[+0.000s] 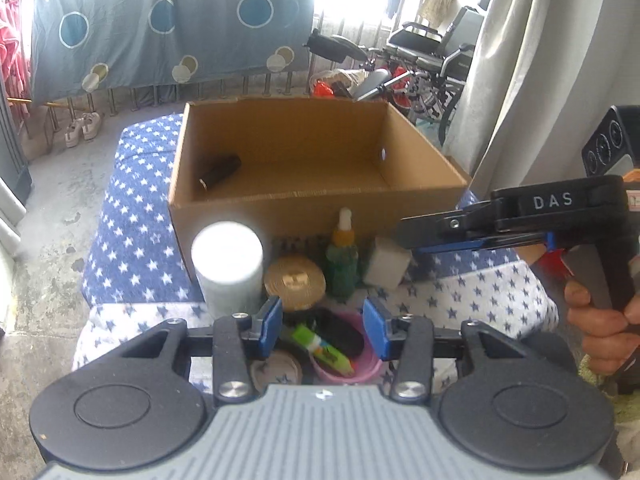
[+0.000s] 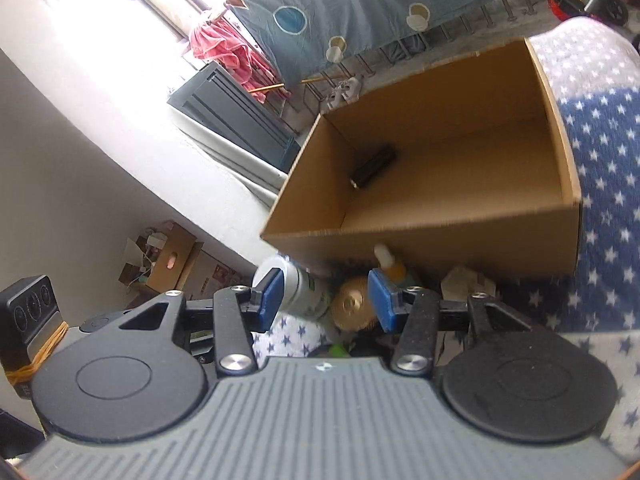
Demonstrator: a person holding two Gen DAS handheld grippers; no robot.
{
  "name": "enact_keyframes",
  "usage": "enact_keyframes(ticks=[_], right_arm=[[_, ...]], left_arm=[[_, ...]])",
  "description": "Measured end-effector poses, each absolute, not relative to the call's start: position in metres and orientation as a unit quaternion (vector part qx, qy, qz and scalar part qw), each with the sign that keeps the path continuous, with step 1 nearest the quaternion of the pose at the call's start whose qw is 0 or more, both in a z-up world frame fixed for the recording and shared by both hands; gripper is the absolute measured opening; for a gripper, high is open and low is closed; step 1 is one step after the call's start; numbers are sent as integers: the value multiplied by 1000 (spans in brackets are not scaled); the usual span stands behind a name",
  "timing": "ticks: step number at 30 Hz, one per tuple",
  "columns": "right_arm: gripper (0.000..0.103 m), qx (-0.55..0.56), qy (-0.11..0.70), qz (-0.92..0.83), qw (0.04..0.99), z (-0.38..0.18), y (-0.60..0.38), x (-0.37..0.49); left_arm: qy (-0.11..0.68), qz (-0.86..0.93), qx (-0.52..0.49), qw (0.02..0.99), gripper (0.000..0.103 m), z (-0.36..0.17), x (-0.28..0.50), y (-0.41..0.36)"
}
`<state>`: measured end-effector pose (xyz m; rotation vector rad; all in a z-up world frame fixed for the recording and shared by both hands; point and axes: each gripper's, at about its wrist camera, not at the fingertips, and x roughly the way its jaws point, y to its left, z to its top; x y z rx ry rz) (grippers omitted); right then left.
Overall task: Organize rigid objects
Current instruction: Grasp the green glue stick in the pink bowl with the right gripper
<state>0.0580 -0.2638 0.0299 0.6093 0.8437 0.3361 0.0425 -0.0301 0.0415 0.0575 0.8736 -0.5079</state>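
A blue sheet with circles hangs over a railing, hard daylight behind it; pink cloth hangs beside it — a grey cabinet stands below; white shoes sit on the worn concrete floor; a pale curtain falls at the right, a wheelchair behind it; the near wall is plain white.

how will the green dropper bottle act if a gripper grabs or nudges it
The dropper bottle stands upright, tall and narrow, so a nudge would probably tip it. It sits close between the gold lid and white block, so the fingers may bump those. Its slim white tip looks like a poor grip; the body seems safer.
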Motion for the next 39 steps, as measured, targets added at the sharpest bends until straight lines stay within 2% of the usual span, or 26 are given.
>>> enact_keyframes(ticks=[5,13,20,26,39], right_arm=[[38,295,452,172,824,-18,-238,48],[26,233,477,179,828,-38,-208,64],[22,207,483,188,829,-47,-199,79],[21,240,493,230,804,-46,-203,79],[22,220,494,215,813,-52,-199,89]], left_arm=[[457,-257,11,851,39,-2,35,-39],[468,-244,23,849,25,-36,41,-45],[468,-245,20,849,25,-42,50,-44],[470,-245,26,848,26,-43,53,-46],[468,-242,29,849,31,-46,60,-50]])
